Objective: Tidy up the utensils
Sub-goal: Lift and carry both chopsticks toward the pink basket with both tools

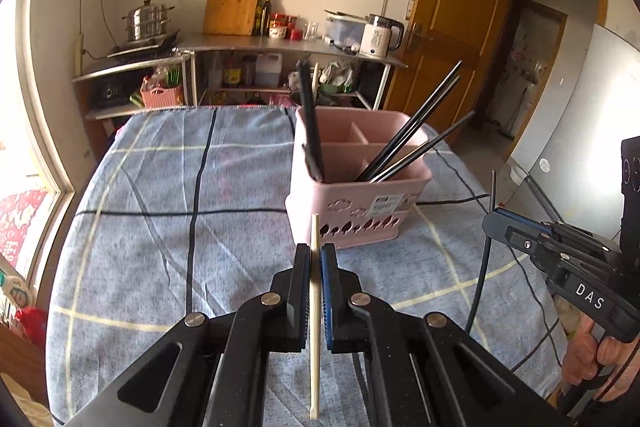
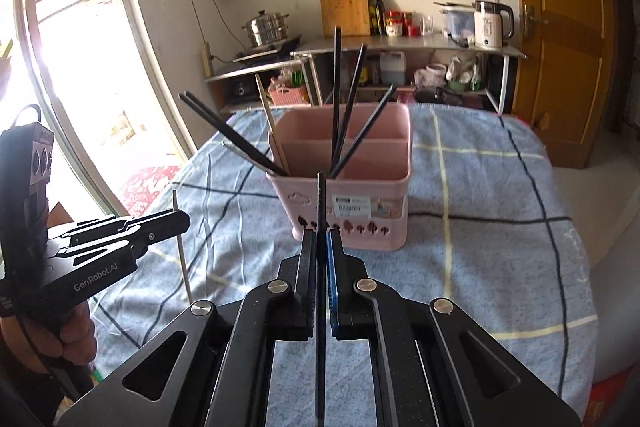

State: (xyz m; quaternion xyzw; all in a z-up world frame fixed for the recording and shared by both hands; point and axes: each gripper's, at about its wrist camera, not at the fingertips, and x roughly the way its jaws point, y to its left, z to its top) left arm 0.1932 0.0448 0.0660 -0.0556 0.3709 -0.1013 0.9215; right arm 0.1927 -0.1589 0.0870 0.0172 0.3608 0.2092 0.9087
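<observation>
left gripper (image 1: 315, 259), bottom centre of the left wrist view, is clamping a pale wooden chopstick (image 1: 315, 327) between its pads; stick is standing near upright, poking above and below the jaws. right gripper (image 2: 320, 247), bottom centre of the right wrist view, is pinching a black chopstick (image 2: 321, 211) the same way, also near upright. each gripper is also showing in the other's view: the right one at the right edge, the left one at the lower left, a hand (image 2: 74, 331) wrapping its handle.

just beyond both grippers, mid-frame, the pink utensil caddy (image 1: 352, 223) is sitting on a blue checked cloth (image 1: 160, 187) covering the table. several black chopsticks (image 1: 416, 127) are leaning out of its compartments; one pale stick is standing in the far-left one.

along the top of both views, a metal shelf (image 1: 248, 45) is carrying a steamer pot (image 1: 148, 21), cutting board (image 1: 233, 2) and white kettle (image 1: 378, 35).
</observation>
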